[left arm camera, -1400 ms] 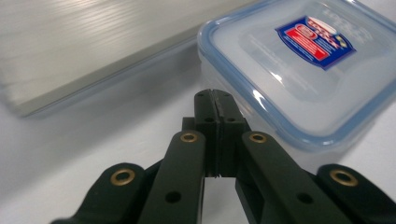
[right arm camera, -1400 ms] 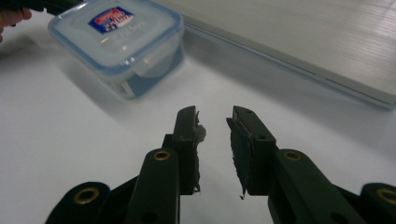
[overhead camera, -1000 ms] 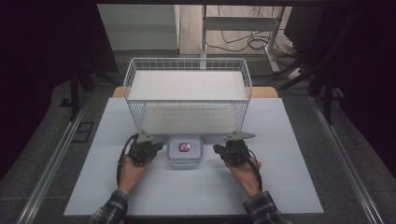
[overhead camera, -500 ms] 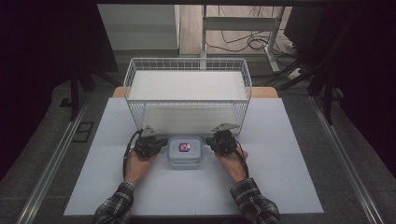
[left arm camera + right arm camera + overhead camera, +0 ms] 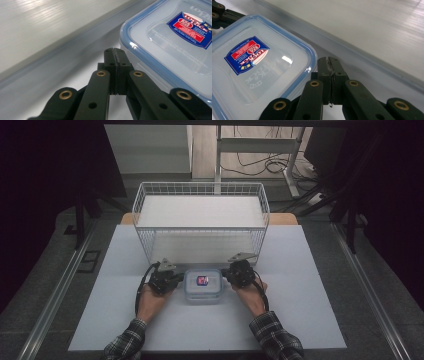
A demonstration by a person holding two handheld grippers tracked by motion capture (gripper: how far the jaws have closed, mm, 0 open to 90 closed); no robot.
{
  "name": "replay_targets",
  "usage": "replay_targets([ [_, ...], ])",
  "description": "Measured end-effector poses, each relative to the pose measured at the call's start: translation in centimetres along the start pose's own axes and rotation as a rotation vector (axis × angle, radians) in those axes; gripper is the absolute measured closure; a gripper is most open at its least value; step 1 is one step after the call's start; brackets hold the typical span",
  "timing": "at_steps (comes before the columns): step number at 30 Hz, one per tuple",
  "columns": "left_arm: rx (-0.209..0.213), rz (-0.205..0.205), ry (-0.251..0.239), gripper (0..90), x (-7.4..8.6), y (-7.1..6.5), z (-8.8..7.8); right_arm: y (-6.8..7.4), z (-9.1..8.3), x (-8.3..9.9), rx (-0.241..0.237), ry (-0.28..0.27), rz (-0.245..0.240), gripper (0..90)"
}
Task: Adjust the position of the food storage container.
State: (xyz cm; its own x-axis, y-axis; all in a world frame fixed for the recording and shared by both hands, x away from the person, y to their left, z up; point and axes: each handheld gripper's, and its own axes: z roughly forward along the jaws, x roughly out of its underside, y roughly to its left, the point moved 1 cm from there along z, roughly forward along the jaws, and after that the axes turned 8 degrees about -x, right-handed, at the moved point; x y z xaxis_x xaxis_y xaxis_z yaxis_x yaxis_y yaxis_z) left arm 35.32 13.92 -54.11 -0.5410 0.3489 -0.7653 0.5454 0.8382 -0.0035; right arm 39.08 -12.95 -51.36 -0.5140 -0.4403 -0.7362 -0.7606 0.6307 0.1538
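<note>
We find both hands low on the white bench — left claw and right claw closed empty, flanking the clear blue-rimmed plastic lidded box.

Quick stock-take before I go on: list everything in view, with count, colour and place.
clear plastic food container with blue-rimmed lid and red-blue label: 1, on the board between the grippers
white wire basket: 1, behind the container
white board: 1, covers the table
cables: several, black, on the floor at the back
left gripper: 1, black, shut, at the container's left side
right gripper: 1, black, shut, at its right side
plaid sleeves: 2, bottom edge
</note>
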Motion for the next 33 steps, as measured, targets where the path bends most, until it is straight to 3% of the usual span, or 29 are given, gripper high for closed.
replay_targets([
  [7,0.015,0.042,0.025,89.8,0.2,-1.3,-0.6,0.5,-1.3,1.1,-0.018,0.006,0.015,88.1],
  [9,0.015,0.034,0.03,89.8,0.4,-1.7,-0.9,0.7,-1.6,1.5,-0.025,0.011,0.02,88.1],
  [26,0.019,0.1,0.07,89.8,1.6,-5.1,-3.2,3.2,-4.2,4.4,-0.016,0.043,-0.02,88.5],
  [31,0.02,0.053,0.036,86.7,1.9,-4.2,-5.1,3.1,-5.3,4.7,0.011,0.027,-0.038,85.9],
  [33,0.048,0.004,0.008,77.9,2.7,-3.8,-6.7,3.2,-6.9,5.2,0.004,0.007,-0.041,81.2],
])
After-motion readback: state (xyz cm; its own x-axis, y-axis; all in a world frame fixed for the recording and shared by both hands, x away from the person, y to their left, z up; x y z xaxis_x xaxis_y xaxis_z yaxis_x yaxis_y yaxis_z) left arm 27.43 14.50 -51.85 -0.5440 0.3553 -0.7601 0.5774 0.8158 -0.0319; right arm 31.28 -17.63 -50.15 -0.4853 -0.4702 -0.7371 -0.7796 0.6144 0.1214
